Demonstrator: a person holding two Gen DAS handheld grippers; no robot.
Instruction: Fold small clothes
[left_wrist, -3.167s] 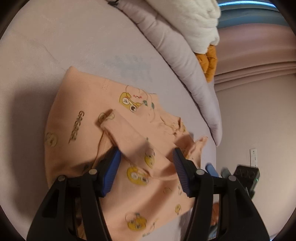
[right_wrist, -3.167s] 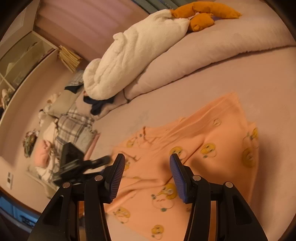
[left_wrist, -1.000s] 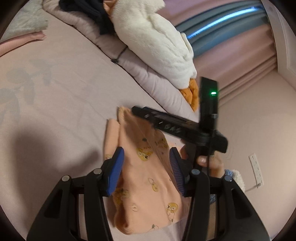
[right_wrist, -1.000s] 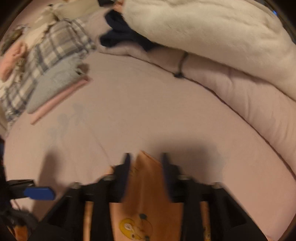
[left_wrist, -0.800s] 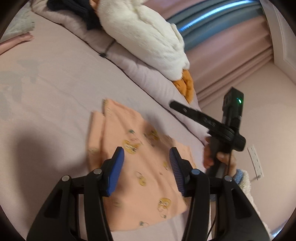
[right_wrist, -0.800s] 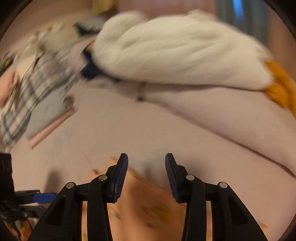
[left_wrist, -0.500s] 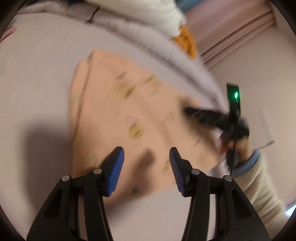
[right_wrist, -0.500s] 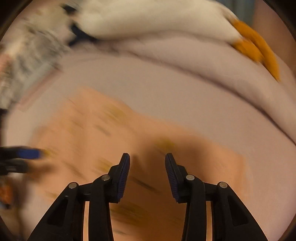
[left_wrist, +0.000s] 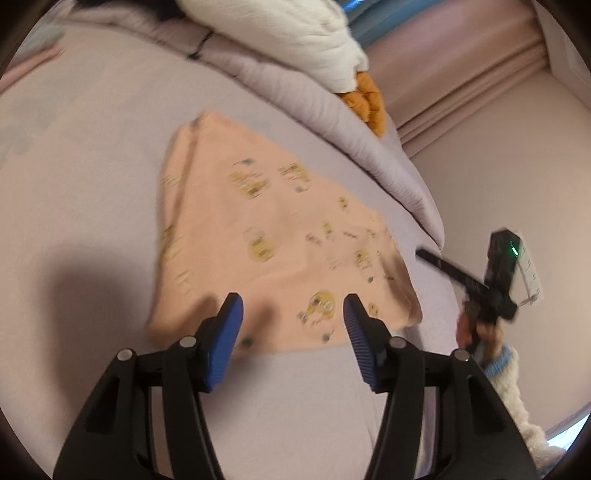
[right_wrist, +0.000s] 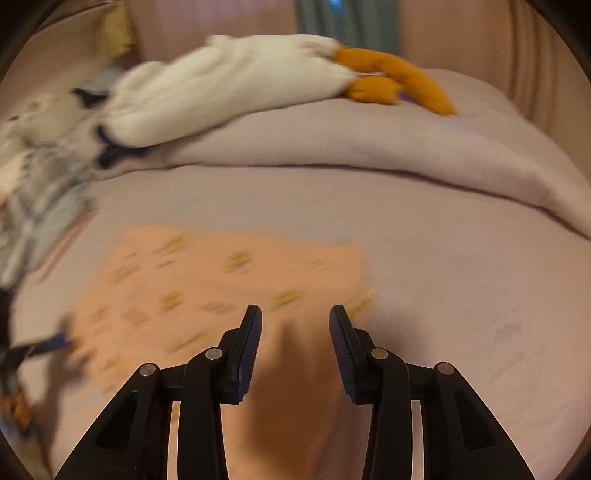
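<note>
Lowering both grippers, left gripper (left_wrist: 291, 317) fingers opening, right gripper (right_wrist: 295, 328) fingers apart and empty, to pinch the peach garment (left_wrist: 258, 236) edge for an even fold

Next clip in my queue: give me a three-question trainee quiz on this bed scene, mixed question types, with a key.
1. True or false: the peach garment lies flat on the bed sheet, with neither gripper gripping it.
2. Multiple choice: the white plush toy rests on A) the bare sheet, B) the rolled duvet, C) the peach garment.
3. Fill in: the feet of the plush toy are ____ in colour.

Key
1. True. The left gripper has empty jaws that are opening above the garment's near edge; the right gripper stands open with nothing pinched.
2. B
3. Orange
</note>
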